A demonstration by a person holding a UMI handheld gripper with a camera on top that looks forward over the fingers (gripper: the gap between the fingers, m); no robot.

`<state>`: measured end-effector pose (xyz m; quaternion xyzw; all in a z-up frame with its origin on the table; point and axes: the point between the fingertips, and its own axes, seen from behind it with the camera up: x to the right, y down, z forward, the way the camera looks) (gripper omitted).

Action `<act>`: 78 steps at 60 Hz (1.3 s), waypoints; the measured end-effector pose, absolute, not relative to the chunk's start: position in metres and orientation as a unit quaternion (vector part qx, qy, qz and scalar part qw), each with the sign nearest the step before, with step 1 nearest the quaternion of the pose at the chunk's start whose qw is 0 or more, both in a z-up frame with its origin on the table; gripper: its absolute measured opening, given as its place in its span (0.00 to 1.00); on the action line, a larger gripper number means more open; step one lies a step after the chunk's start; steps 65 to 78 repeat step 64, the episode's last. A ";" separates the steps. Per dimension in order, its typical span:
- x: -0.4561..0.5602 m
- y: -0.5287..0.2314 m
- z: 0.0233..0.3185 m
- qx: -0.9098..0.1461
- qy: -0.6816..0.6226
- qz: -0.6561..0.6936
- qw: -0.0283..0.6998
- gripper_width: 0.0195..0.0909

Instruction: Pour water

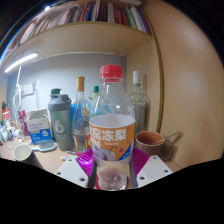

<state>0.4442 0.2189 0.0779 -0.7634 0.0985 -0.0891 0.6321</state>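
Beyond the left finger and well apart from it, a small white cup [22, 152] is seen on the desk [50, 160], with a carton [40, 125] and a dark grey tumbler [61, 121] standing farther back. Between the fingers of the gripper [112, 168] a clear plastic bottle [112, 125] with a red cap [112, 72] and an orange label is held upright; its lower body sits against both purple pads [86, 163], so the gripper is judged to be closed on the bottle, although the contact on the right side is less plainly seen. The bottle appears to be largely full of clear liquid, so it is expected to be fairly heavy, with weight that will shift on tilting. The thin wall is expected to yield under pressure, and the smooth label may slip. A hold on the lower labelled section, as now taken, is judged suitable, provided the squeeze is kept moderate. The cap is still on, so no pouring can be done yet. Other bottles [138, 100] stand behind. Beyond the right finger, a brown cup [150, 142] is noted near the bottle, a likely receiver. The gripper is held level, pointed forward over the desk, with the bottle kept vertical.
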 end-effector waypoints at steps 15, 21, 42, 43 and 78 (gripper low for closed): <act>0.439 0.215 0.052 -0.808 0.108 -0.055 0.576 0.68; 0.426 0.198 0.043 -0.827 0.135 -0.002 0.545 0.89; 0.396 0.053 0.118 -0.834 0.116 -0.040 0.538 0.88; 0.391 0.043 0.125 -0.833 0.114 -0.042 0.539 0.88; 0.309 -0.131 0.265 -0.809 0.089 -0.042 0.580 0.88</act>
